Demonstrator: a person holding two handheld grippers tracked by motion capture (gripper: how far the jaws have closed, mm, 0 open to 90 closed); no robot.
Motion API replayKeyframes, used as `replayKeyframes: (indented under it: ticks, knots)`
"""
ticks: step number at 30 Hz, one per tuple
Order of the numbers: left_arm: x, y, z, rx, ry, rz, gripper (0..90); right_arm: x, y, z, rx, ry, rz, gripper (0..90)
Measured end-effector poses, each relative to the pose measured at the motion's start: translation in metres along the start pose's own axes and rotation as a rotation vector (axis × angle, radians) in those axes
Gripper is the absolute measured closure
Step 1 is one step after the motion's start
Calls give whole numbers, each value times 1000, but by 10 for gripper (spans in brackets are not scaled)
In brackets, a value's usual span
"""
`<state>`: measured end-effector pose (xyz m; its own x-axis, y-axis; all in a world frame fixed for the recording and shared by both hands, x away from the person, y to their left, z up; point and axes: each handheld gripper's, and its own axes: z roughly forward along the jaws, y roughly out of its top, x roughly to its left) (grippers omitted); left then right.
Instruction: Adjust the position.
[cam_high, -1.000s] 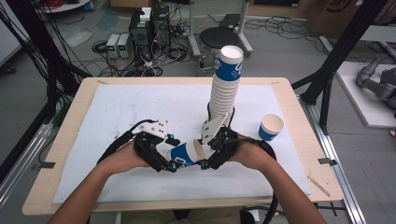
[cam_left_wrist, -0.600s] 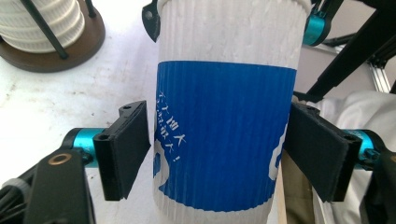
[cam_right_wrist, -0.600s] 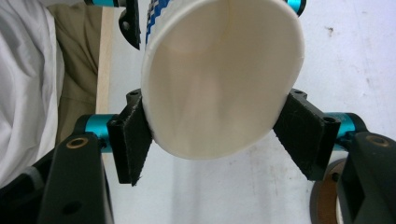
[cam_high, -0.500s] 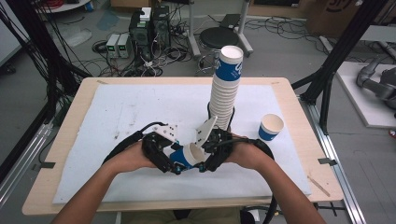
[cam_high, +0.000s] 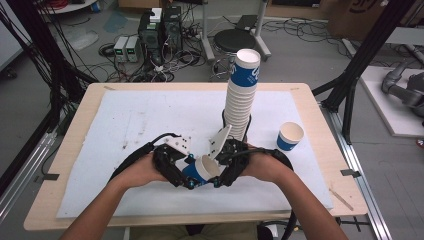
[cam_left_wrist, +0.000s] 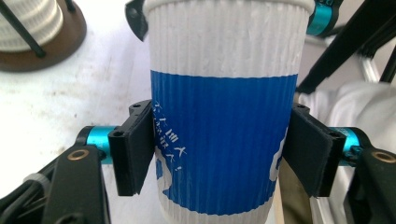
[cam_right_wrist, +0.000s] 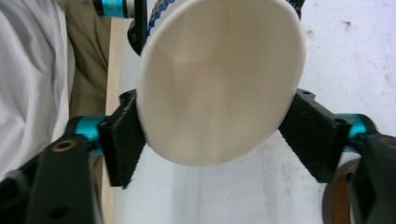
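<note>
High view: paper cup held sideways just in front of the cup stack, between left gripper and right gripper.

Left gripper view: jaws have just been closing and now clamp the cup's blue band; too much squeeze could crush it.

Right gripper view: jaws have just been opening; the pads look about to part from the rim, so the cup could tip.

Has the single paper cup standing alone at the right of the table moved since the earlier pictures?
No. The single cup stands at the same place on the white mat, right of the tall cup stack, as before.
</note>
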<state>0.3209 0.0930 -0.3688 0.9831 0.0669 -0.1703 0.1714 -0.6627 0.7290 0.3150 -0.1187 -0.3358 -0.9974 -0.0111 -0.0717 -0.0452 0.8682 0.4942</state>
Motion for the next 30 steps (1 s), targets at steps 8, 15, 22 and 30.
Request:
replayKeyframes:
  ticks: [8,15,22,30]
  knots:
    - [0,-18,-9,-181,5,-9,292,-4,-13,-19,-183,1,88,203]
    - [3,-30,-20,-354,67,-27,284,-9,-35,-33,-398,-22,206,183]
    - [4,-40,-24,-444,122,-38,282,-8,-56,-37,-552,-101,300,157]
    - [3,-48,-36,-573,213,-41,277,-3,-79,-36,-599,-221,350,145]
